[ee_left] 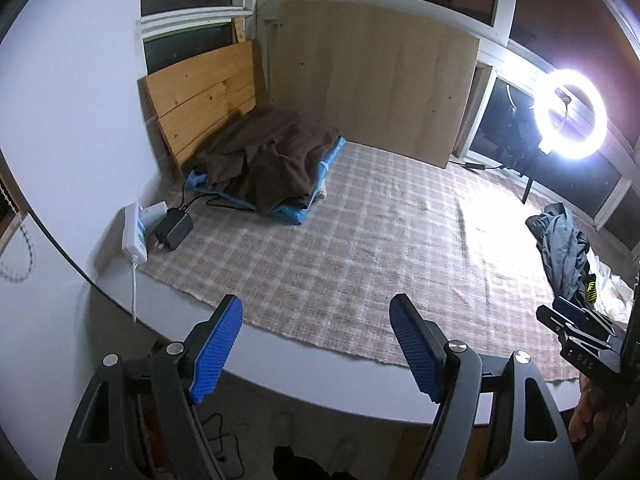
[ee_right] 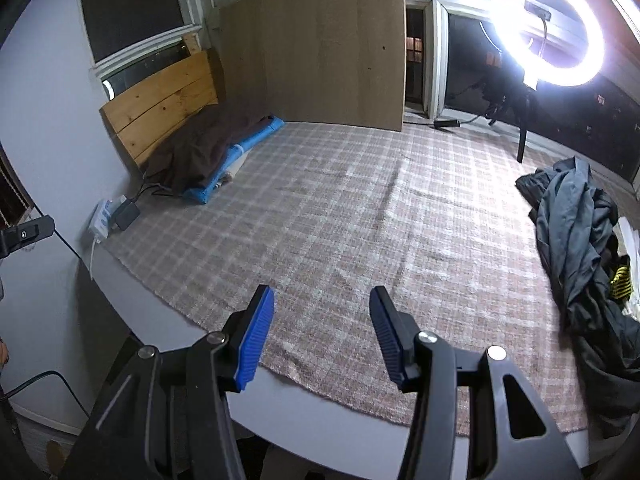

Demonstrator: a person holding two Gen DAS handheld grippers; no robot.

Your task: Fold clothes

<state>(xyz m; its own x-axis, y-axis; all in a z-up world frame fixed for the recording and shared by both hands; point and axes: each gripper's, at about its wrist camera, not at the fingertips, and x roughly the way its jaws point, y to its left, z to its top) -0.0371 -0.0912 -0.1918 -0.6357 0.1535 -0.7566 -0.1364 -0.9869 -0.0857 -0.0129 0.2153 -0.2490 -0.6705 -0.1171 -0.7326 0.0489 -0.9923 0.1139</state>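
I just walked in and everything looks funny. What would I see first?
The glowing ring light at the far right stands out first, shining on the checked cloth that covers the table. Next comes the heap of dark clothes at the cloth's right edge, and the brown cloth on blue bundles in the far left corner. Up close, the left claw and right claw both hang open and hold nothing.
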